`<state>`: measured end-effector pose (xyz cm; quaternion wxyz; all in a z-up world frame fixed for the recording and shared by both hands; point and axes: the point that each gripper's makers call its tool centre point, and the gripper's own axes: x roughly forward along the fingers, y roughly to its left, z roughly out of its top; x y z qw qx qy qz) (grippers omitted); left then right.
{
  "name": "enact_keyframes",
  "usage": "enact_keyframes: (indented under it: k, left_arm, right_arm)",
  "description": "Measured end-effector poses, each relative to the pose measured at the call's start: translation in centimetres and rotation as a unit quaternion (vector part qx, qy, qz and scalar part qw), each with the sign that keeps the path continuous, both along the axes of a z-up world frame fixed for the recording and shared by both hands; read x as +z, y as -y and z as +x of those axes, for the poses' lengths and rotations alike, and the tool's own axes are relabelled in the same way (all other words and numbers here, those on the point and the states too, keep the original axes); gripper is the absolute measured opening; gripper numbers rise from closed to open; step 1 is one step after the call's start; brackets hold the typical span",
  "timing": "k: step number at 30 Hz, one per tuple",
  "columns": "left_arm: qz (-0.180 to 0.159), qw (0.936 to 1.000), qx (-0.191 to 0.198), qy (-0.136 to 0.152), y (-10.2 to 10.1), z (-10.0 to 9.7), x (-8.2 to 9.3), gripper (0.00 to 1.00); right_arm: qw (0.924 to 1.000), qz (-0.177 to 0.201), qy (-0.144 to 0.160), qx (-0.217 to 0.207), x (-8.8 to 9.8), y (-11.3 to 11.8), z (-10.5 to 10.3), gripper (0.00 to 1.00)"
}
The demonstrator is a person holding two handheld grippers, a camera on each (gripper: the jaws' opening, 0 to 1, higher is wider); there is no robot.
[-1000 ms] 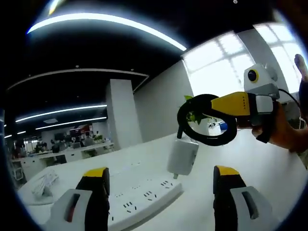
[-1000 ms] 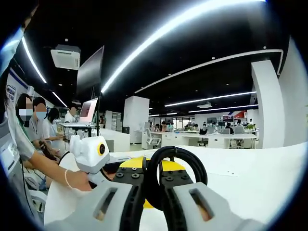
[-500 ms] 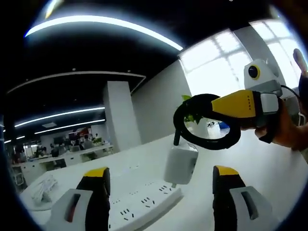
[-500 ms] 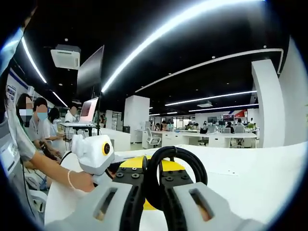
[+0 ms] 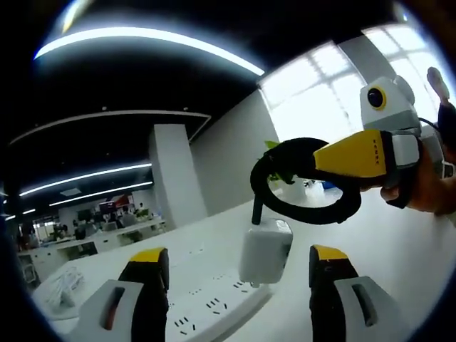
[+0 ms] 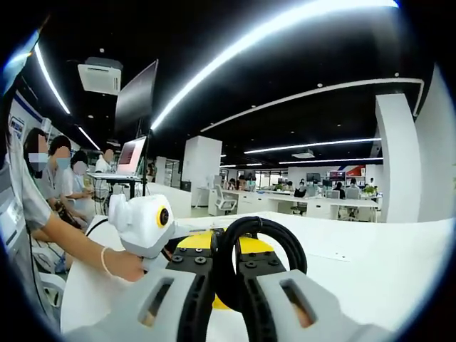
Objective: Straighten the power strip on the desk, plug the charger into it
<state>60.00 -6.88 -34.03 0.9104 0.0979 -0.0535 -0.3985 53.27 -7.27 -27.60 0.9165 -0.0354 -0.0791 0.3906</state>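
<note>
the white power strip (image 5: 214, 313) lies flat on the white desk (image 5: 399, 256), between the wide-open, empty jaws of the left gripper (image 5: 235, 285), so it looks already set in place, though i can't judge how straight it sits. its long axis runs from the lower left of the left gripper view up toward the right, socket holes facing up. what's left is the plugging itself: the white charger (image 5: 265, 249) hangs upright just over the strip's right end, close enough that i can't tell whether its prongs have reached a socket. it hangs from a coiled black cable (image 5: 299, 191), and the right gripper (image 5: 356, 153) has its jaws closed on that loop (in the right gripper view the same black coil (image 6: 260, 249) sits pinched between the jaws), so the charger is held by its cord and not by its body. my guess is it may swing when pushed down.
</note>
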Motion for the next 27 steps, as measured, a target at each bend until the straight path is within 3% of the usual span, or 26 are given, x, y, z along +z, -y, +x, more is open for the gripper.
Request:
enact_keyframes:
  k: [4,11,27]
  left_arm:
    - [0.005,0.9999,-0.008,0.008,0.4,-0.2,-0.1,0.77]
    - [0.015,0.9988,-0.035,0.031,1.6,-1.0,0.2,0.55]
    - [0.032,0.9978,-0.040,0.041,1.9,-1.1,-0.1,0.35]
  right_arm:
    - [1.0000,-0.001,0.001,0.002,0.0,-0.1,-0.1,0.09]
    - [1.0000,0.000,0.001,0.007,0.1,-0.3,-0.4,0.09]
    - [0.9999,-0.006,0.002,0.012,-0.1,-0.8,-0.5,0.09]
